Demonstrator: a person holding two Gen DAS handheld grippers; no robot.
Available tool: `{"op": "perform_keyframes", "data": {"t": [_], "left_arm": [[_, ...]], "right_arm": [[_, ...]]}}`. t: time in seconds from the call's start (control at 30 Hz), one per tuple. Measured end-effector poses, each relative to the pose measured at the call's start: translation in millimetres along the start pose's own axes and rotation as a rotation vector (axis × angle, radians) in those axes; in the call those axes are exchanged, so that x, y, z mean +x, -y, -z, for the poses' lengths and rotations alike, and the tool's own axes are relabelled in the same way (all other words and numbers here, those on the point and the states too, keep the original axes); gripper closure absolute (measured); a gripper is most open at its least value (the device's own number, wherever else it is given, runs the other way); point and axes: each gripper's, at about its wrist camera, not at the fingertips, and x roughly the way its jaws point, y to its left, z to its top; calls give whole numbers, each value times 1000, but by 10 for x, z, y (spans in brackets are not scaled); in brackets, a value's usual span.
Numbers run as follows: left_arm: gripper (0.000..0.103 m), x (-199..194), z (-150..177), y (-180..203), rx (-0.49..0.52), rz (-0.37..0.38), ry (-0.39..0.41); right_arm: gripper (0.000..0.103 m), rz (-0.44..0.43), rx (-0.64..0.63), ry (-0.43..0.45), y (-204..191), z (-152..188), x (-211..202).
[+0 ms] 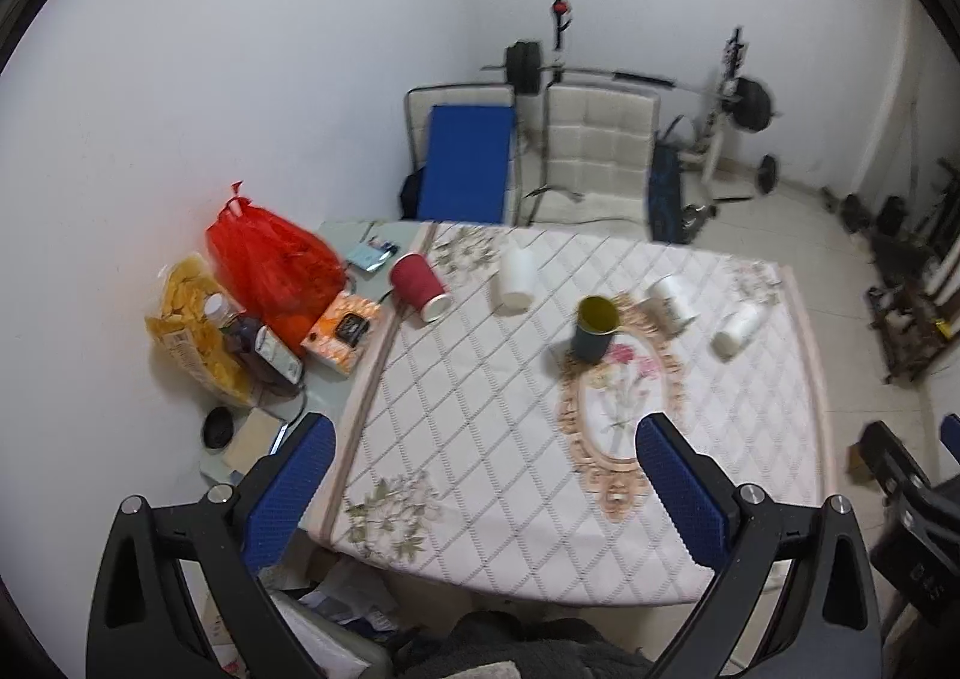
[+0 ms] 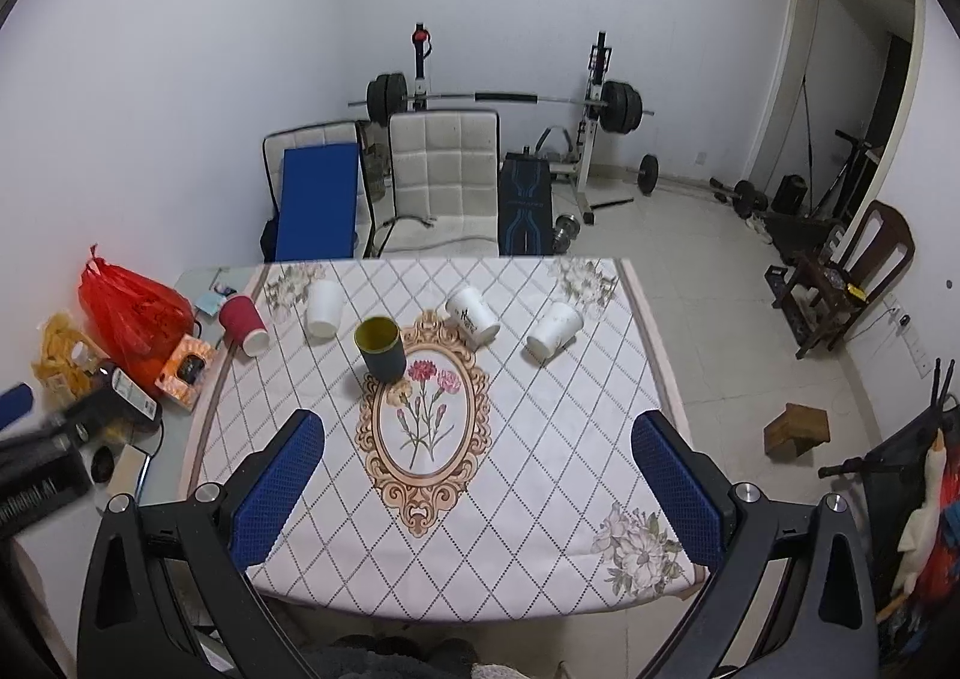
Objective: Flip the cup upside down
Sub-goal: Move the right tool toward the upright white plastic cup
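A dark cup with a yellow-green inside (image 1: pixel 594 329) (image 2: pixel 380 349) stands upright, mouth up, near the middle of the table. A red paper cup (image 1: pixel 419 286) (image 2: pixel 245 324) lies on its side at the left. Three white cups lie tipped on the cloth (image 2: pixel 323 308) (image 2: pixel 474 314) (image 2: pixel 554 331). My left gripper (image 1: pixel 486 475) is open and empty, above the table's near edge. My right gripper (image 2: pixel 480 469) is open and empty, above the near half of the table, well short of the dark cup.
A floral quilted cloth (image 2: pixel 540 469) covers the table. At its left edge lie a red plastic bag (image 2: pixel 129 313), a snack bag (image 1: pixel 192 331), an orange box (image 1: pixel 342 331) and a bottle. Chairs and a barbell rack (image 2: pixel 498 97) stand behind the table.
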Motion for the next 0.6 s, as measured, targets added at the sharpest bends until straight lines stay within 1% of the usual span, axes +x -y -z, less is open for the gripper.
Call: {"op": "perform_keyframes", "data": {"t": [0.07,0.17,0.3,0.47,0.53,0.6], "left_arm": [[0,231,-3,-8,-9,-23,-31],[0,639,-10,-30,-11,-60,-94],[0,1213,-44,-37,17,-110,-168],[0,1933,-218,-26,63,-110,-239],[0,2200,-314,-14,86,-111,-269],[0,2471,-423,12,103,-96,-298]], "right_arm": [[0,-18,-1,-20,18,48,240],[0,-36,-4,-94,5,119,742],[0,-50,12,-182,-46,234,1374],[0,-52,35,-301,-191,343,2226],[0,-31,40,-340,-255,372,2547],[0,-22,55,-387,-325,381,2850]]}}
